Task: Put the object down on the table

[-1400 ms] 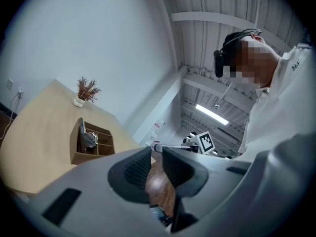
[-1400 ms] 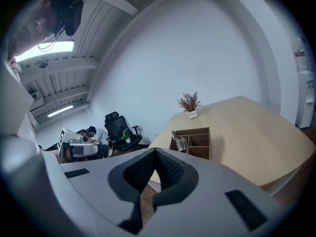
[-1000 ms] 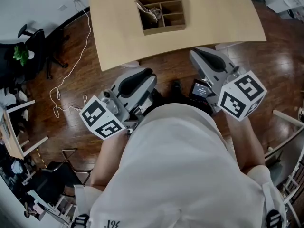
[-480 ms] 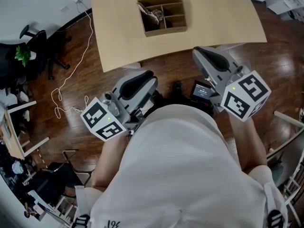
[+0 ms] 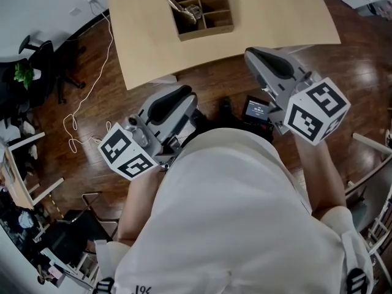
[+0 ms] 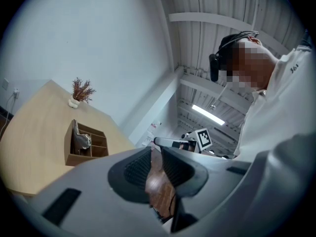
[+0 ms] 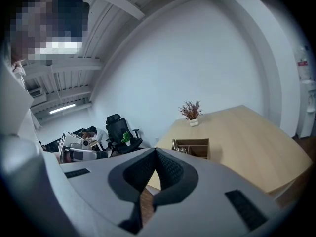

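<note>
- Left gripper point(image 5: 185, 97): sitting lower left of centre in the head view and being held close to a white shirt point(image 5: 233, 213). Its jaws are resting drawn together, gripping nothing, with only floor point(image 5: 211, 86) showing past them.
- Right gripper point(image 5: 252, 59): sitting right of centre, likewise being held close in. Its jaws are meeting at the tips, empty.
- Table point(image 5: 275, 17): lying across the top of the frame, well apart from both grippers.
- Box point(image 5: 205, 30): sitting on the table at upper centre, divided into compartments.
- Object point(image 5: 187, 8): greyish, lying in the box's upper-left compartment, clear of both grippers.
- Plant point(image 7: 190, 110): standing in a white pot on the table beyond the box, in the right gripper view.
- Cable point(image 5: 86, 97): white, trailing over the floor at left.
</note>
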`<state>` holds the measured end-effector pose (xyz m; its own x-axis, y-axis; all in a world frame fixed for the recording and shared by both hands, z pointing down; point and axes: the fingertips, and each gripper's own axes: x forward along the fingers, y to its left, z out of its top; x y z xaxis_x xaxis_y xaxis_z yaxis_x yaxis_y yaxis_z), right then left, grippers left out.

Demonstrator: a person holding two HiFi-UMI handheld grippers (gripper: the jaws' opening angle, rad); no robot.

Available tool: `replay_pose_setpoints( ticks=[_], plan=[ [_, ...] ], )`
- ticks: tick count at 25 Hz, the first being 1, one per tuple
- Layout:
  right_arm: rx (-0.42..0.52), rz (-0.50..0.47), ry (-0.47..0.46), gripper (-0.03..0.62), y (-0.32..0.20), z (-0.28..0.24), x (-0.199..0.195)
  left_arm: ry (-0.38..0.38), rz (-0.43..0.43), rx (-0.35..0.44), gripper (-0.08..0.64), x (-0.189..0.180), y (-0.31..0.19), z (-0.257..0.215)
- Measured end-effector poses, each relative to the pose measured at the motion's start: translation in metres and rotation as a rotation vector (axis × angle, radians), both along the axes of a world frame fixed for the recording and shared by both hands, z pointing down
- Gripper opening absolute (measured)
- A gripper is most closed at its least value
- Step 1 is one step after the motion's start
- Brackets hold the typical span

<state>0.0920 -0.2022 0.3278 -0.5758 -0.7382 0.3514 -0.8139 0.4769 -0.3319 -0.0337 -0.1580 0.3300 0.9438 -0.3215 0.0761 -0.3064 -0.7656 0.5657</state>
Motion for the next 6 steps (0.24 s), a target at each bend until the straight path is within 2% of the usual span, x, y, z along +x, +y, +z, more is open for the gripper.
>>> replay_pose_setpoints(
  ticks=[6],
  plan=[
    [0.001, 0.013, 0.003, 0.002, -0.004, 0.0004, 0.0057, -0.001, -0.001, 0.002, 0.071, 0.0001, -0.0017, -0.0003]
  ],
)
